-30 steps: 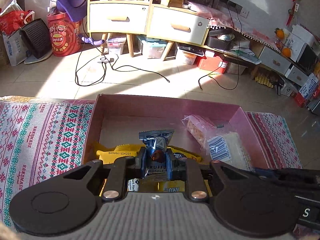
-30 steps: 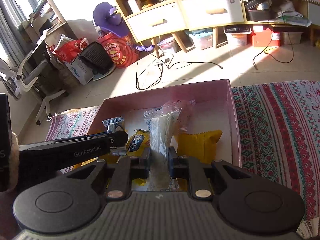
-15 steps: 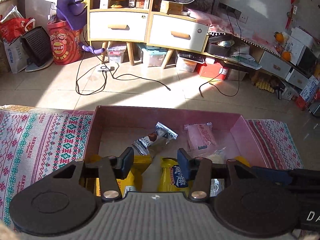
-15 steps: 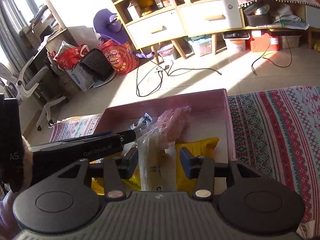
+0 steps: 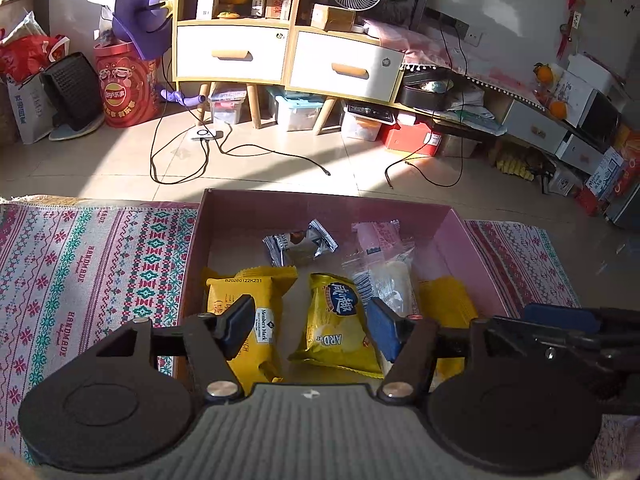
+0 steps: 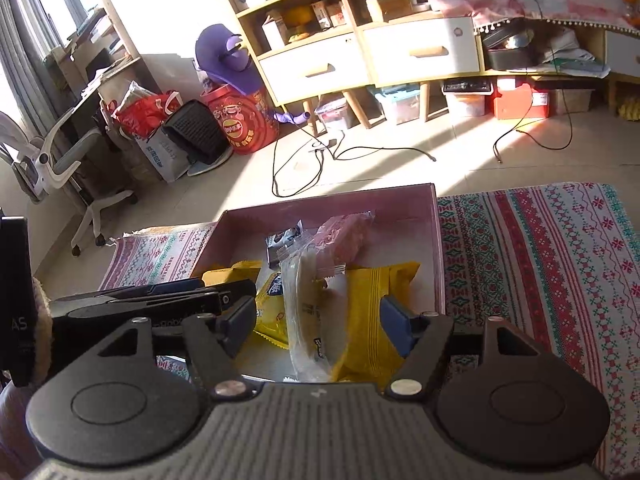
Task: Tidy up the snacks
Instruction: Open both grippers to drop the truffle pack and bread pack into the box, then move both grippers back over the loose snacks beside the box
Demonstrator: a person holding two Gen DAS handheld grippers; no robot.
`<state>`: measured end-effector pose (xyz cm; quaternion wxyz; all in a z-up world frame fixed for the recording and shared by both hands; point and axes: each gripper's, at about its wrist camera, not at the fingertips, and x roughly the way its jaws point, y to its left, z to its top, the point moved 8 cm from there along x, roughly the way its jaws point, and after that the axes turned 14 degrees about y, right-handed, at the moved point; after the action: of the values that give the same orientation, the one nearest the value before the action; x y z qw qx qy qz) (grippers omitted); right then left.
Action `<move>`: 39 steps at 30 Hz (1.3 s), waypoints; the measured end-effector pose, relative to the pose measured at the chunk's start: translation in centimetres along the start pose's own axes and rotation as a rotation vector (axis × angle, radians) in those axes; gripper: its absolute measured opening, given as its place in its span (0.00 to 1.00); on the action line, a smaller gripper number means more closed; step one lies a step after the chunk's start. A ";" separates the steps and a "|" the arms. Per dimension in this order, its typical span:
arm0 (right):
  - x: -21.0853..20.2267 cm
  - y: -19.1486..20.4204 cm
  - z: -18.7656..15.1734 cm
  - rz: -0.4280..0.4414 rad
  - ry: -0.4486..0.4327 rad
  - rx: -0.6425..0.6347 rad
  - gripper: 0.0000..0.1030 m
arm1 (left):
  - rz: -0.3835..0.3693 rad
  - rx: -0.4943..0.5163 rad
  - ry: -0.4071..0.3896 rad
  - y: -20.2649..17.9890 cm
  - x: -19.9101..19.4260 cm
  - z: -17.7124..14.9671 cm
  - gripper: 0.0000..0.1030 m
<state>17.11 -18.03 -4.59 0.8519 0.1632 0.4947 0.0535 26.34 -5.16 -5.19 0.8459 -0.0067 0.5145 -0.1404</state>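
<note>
pink box (image 5: 452,236), yellow packets (image 5: 340,320), red-green patterned cloth (image 5: 92,264)

pink box (image 5: 476,240) walls (low), open above

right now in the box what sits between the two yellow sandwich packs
In the left wrist view, the yellow chip bag and a clear wrapped pastry lie between them.

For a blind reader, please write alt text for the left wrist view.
The open left gripper, jaws opening and empty, hovers over a shallow pink cardboard box holding yellow snack packets and a silver chocolate wrapper.
</note>
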 end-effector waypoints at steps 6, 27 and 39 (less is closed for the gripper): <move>-1.4 0.2 -1.2 -0.008 -0.017 -0.014 0.75 | 0.000 0.005 -0.001 0.2 -1.6 -1.8 0.76; -4.0 0.5 -6.4 -0.070 -0.010 -0.081 0.94 | 0.039 0.043 0.012 2.9 -4.7 -8.6 1.00; -2.9 -1.0 -9.8 -0.126 0.039 -0.145 0.95 | 0.050 0.073 0.003 4.7 -4.2 -11.8 1.00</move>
<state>7.16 -17.51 -6.97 0.8534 0.0687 0.5153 0.0384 15.28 1.92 -7.79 0.8481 0.0373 0.5102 -0.1378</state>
